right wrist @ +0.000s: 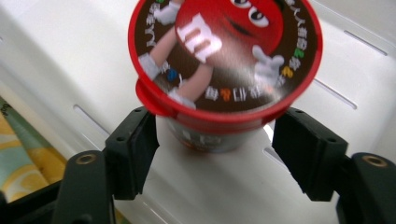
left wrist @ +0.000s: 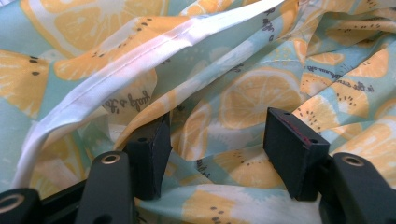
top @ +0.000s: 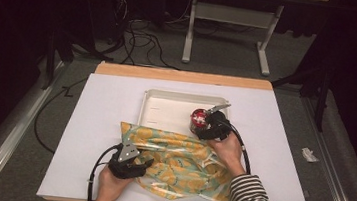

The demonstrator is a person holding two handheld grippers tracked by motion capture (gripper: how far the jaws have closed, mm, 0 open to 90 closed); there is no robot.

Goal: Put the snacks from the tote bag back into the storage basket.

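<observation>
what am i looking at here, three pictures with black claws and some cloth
A person sits at a table and holds a hand-held two-jaw gripper in each hand. There is no robot arm.

The high view comes from a fixed camera above the table. The other two come from small cameras riding on each gripper, looking along its black jaws.

On the table lie a white tray and a crumpled lemon-print bag. A red-lidded cup stands in the tray.

The left gripper rests on the bag with its jaws apart, cloth lying between them, not pinched.

The right gripper has the cup between its jaws. One pad seems to touch the cup's side, but a gap shows at the other, so it is not gripped yet.
</observation>
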